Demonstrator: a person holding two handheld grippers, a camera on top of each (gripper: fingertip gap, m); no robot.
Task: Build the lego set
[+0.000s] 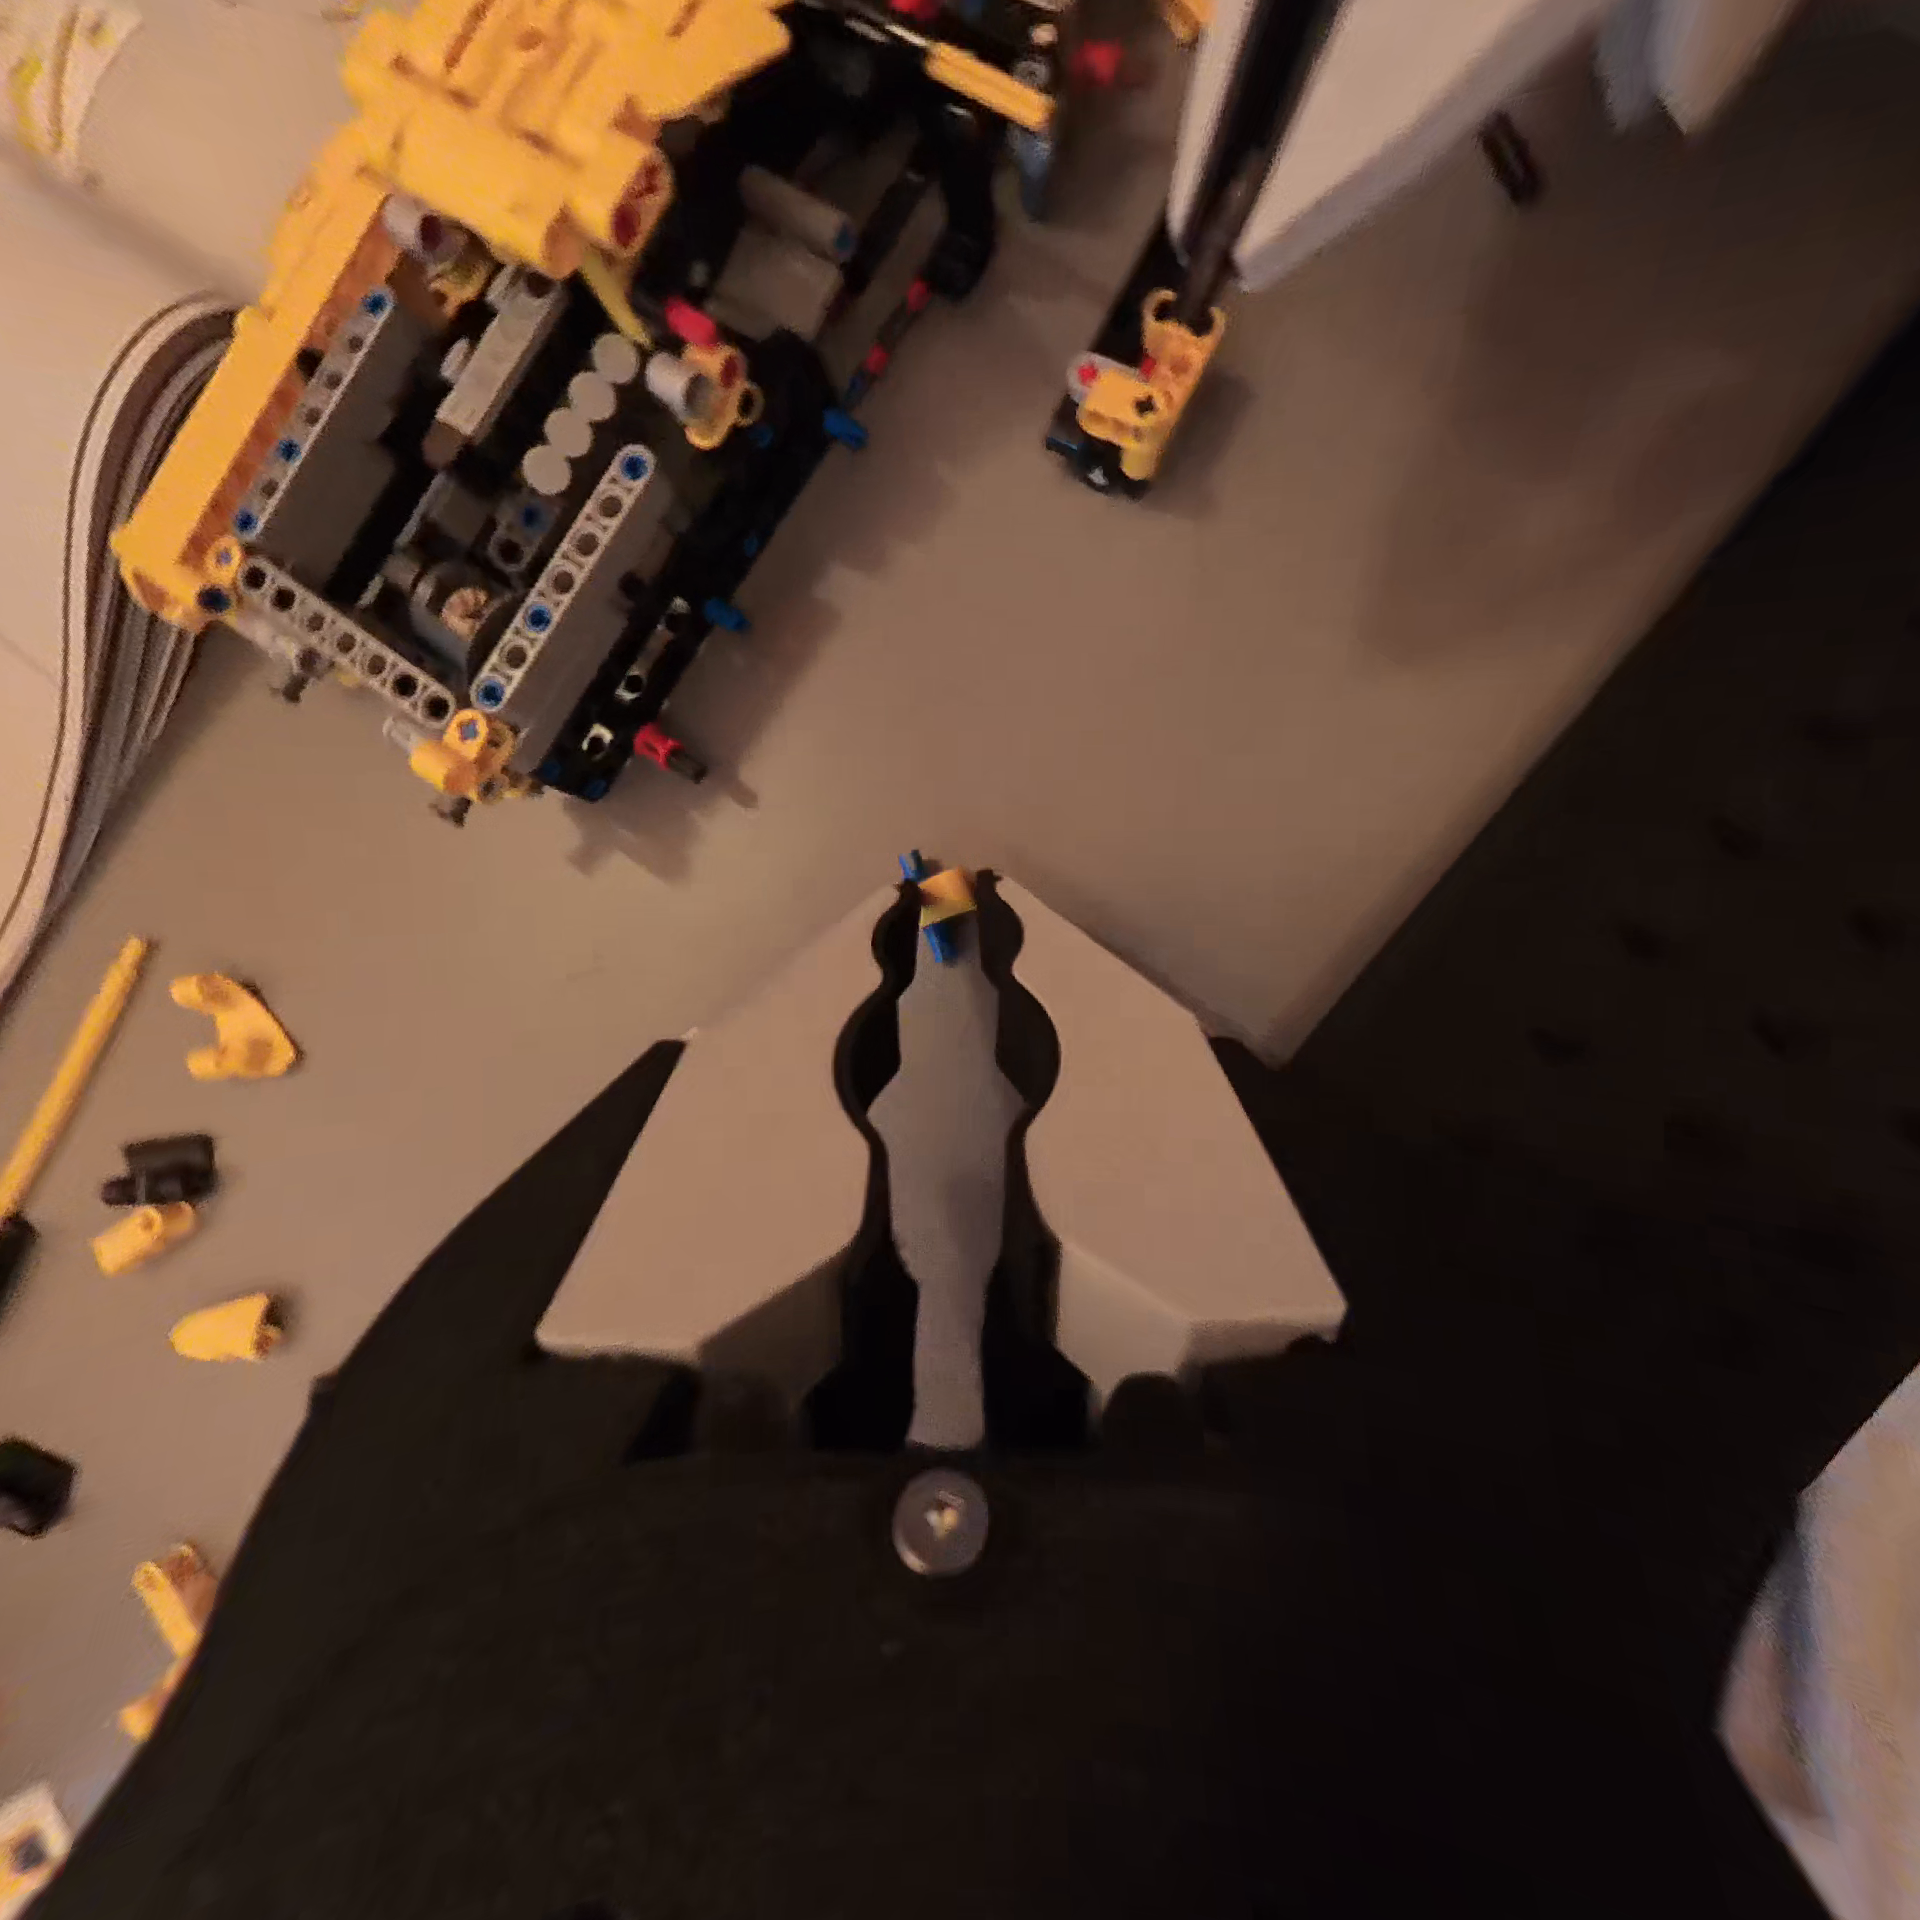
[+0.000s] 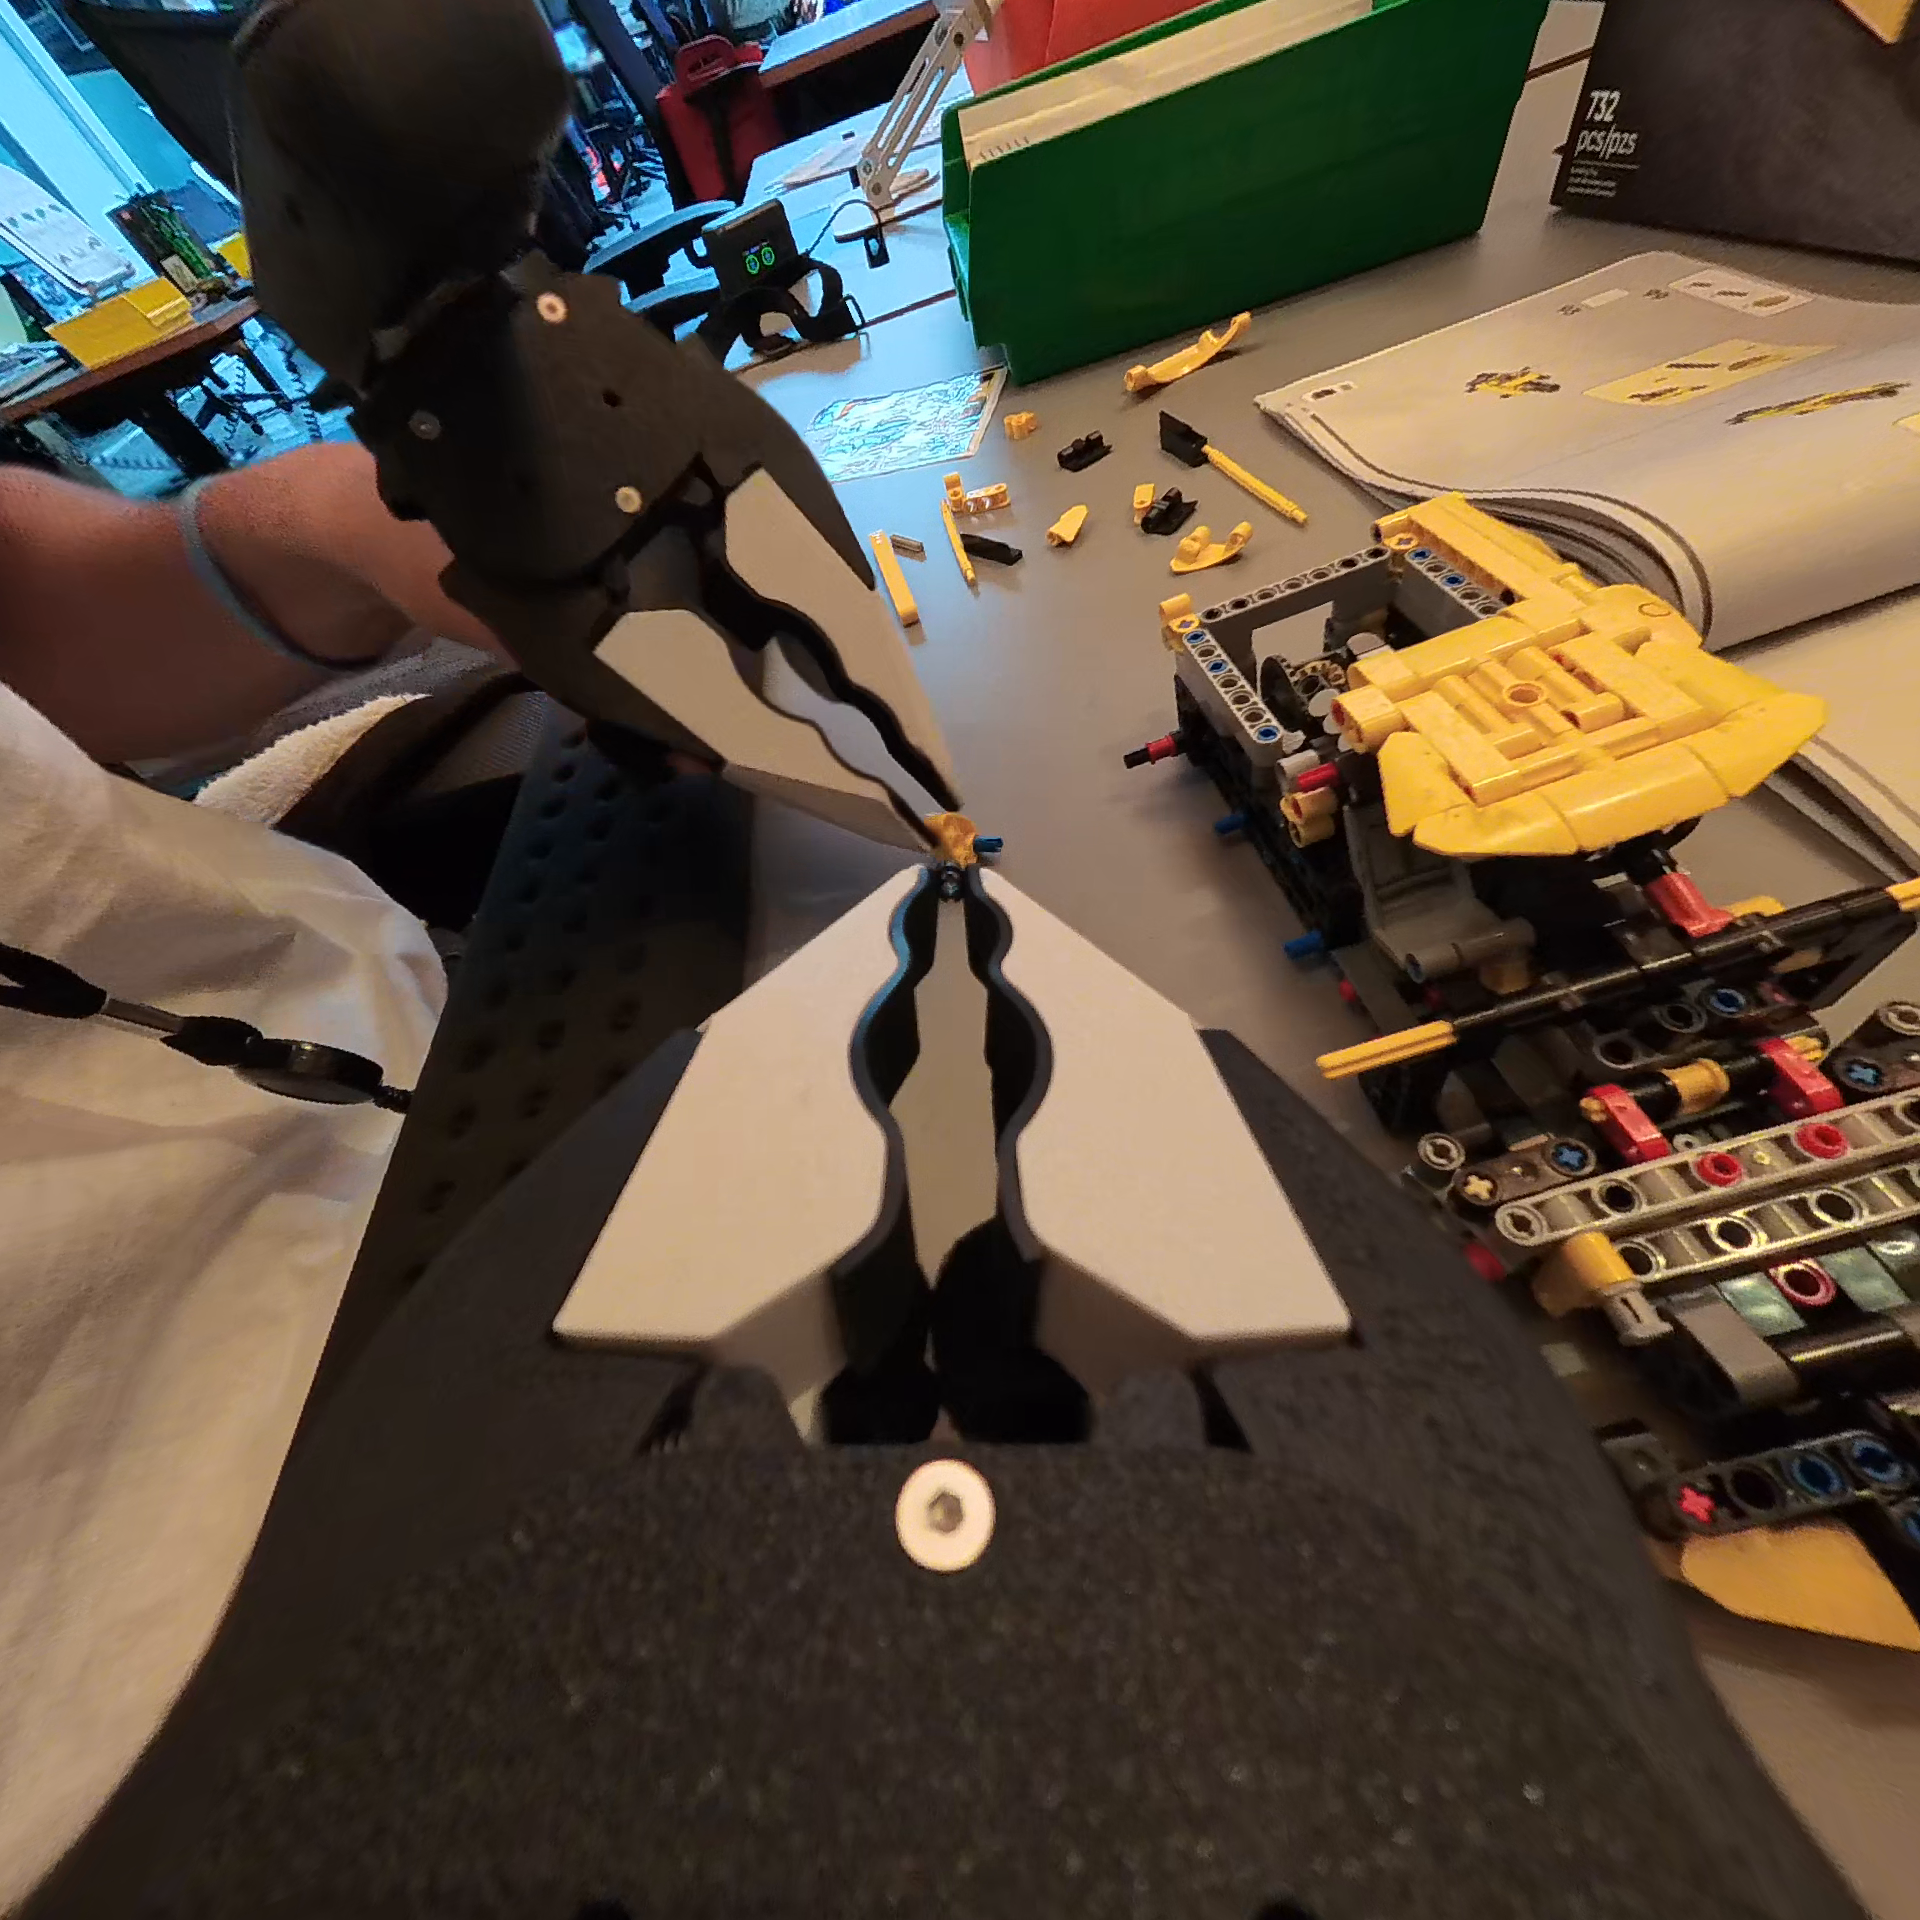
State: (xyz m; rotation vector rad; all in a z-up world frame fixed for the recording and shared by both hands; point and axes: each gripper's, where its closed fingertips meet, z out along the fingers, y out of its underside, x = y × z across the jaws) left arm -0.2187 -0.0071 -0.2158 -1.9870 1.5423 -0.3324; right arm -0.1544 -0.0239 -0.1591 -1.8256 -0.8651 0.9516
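Note:
My left gripper [image 1: 943, 900] is shut on a small yellow connector [image 1: 950, 891] with a blue pin [image 1: 938, 940] through it, held above the table's edge. In the right wrist view the left gripper [image 2: 948, 823] comes in from the upper left with the yellow connector [image 2: 951, 834] at its tip. My right gripper [image 2: 952, 881] meets it tip to tip, its jaws closed on the pin's dark-blue end; the other blue end [image 2: 992, 844] sticks out to the right. The yellow and black lego model [image 1: 468, 436] [image 2: 1507, 727] stands on the table beyond.
Loose yellow and black pieces [image 1: 234, 1023] [image 2: 1070, 525] lie scattered. A long black chassis section [image 2: 1714, 1195] sits at right, and a small yellow-black subassembly [image 1: 1138, 400] stands apart. An open instruction booklet [image 2: 1662, 416], a green box [image 2: 1226, 208], a perforated black chair [image 2: 582, 935] and a person's arm [image 2: 156, 582] are nearby. There is about 9 cm between the tips of the two grippers. From the right gripper's tips to the small yellow-black subassembly [image 1: 1138, 400] is close to 5 cm.

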